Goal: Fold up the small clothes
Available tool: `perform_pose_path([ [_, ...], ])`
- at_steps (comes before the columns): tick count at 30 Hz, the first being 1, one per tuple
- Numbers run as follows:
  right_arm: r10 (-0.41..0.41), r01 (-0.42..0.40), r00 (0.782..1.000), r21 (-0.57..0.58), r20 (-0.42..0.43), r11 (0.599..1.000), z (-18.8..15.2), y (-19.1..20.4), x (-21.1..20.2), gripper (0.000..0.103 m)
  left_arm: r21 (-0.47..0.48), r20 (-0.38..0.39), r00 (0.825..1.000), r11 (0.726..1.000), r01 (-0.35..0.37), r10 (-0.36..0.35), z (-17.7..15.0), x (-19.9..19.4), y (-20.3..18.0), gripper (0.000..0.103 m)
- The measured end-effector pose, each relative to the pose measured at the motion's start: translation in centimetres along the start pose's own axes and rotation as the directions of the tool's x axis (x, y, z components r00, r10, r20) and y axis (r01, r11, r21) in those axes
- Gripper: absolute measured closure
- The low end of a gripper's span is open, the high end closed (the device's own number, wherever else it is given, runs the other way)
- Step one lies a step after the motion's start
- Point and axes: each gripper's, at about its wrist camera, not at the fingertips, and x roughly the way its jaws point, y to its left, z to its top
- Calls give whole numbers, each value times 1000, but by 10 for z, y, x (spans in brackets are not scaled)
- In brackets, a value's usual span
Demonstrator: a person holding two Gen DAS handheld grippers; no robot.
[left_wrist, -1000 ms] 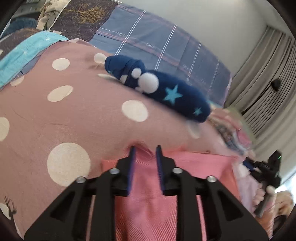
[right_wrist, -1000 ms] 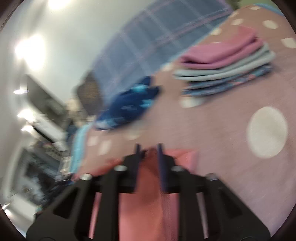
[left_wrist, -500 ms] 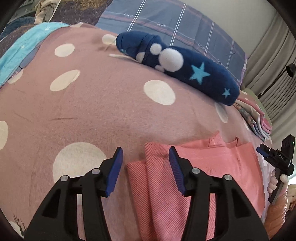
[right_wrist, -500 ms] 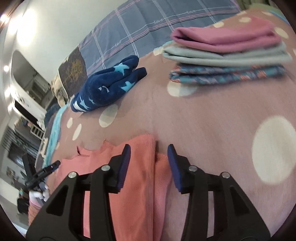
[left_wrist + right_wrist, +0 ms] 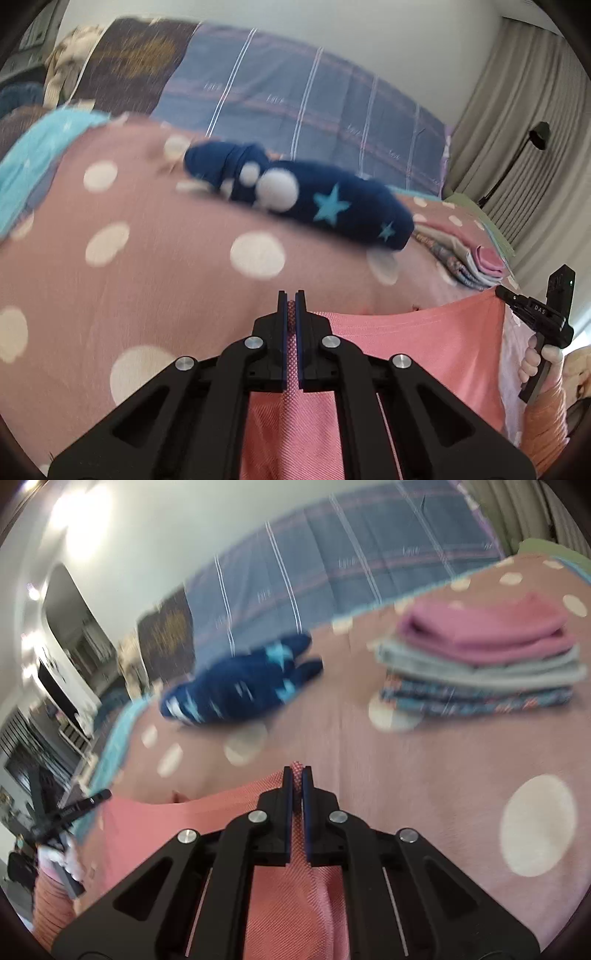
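Note:
A salmon-pink garment (image 5: 417, 339) is stretched between my two grippers above the dusty-pink polka-dot bedspread (image 5: 147, 273). My left gripper (image 5: 291, 299) is shut on the garment's left end. My right gripper (image 5: 297, 773) is shut on its right end (image 5: 184, 823). The right gripper also shows at the right edge of the left wrist view (image 5: 535, 314), and the left gripper at the left edge of the right wrist view (image 5: 70, 812). Both views are motion-blurred.
A navy star-print garment (image 5: 314, 199) lies bunched further back on the bed; it also shows in the right wrist view (image 5: 240, 690). A stack of folded clothes (image 5: 484, 657) sits at the back right. A blue plaid quilt (image 5: 295, 110) lies behind. Curtains (image 5: 528, 122) hang on the right.
Half a second ago both grippers were open over the folded garment's ends. Both have now shut on the fabric and lifted it, stretched, off the bedspread.

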Motion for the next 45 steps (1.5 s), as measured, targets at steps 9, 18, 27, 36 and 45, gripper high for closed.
perform_pose_path([
  [9, -109, 124, 983, 91, -148, 988, -16, -40, 49, 77, -41, -108, 992, 997, -72, 67, -14, 51, 26, 97],
  [18, -35, 48, 992, 108, -118, 993, -96, -47, -57, 67, -58, -106, 989, 994, 95, -101, -114, -73, 21, 69],
  [27, -40, 53, 993, 117, -108, 992, -140, -32, -102, 60, -59, -225, 971, 996, 69, -81, -189, -84, 14, 101],
  [36, -39, 50, 994, 104, -100, 993, -156, -27, -127, 60, 160, -97, 990, 983, -90, 106, -169, -113, -45, 101],
  [45, 25, -12, 994, 123, -109, 992, -165, -44, -125, 78, 458, -264, 947, 840, 292, -185, -170, -47, -229, 86],
])
